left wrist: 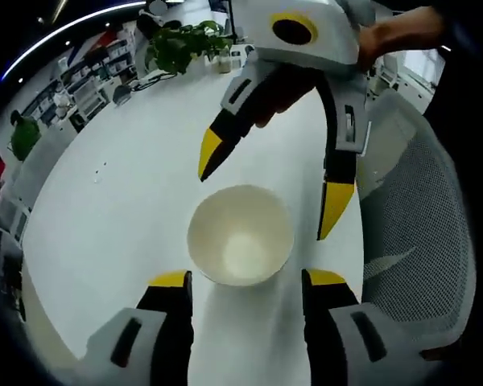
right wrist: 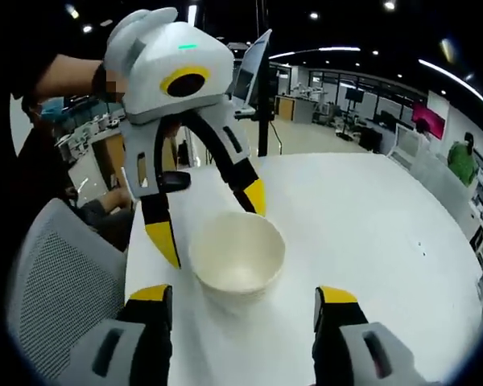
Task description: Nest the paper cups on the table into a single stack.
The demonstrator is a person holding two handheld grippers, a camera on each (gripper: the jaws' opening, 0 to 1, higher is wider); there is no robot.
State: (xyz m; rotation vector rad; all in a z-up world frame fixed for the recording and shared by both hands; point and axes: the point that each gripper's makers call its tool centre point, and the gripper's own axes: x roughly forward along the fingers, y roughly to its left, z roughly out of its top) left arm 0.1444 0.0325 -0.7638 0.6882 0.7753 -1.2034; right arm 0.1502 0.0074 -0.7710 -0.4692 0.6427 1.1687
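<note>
Cup (left wrist: 241,235) sits upright on the white tabletop (left wrist: 121,209) in the left gripper view, just beyond the left gripper (left wrist: 247,283), whose jaws are spread with nothing between them; the right gripper (left wrist: 267,185) hangs over the cup's far side, jaws spread. In the right gripper view the cup (right wrist: 237,260) stands between the spread right gripper (right wrist: 243,296) and the left gripper (right wrist: 212,219) beyond, with a mesh chair (right wrist: 60,281) left of the cup.

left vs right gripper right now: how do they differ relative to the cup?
Left gripper stands before the paper cup, tips just short of its near rim; right gripper comes from the far side, its tips flanking the cup's far rim. Shared: both open, yellow-tipped, neither gripping the cup, above the white table.
</note>
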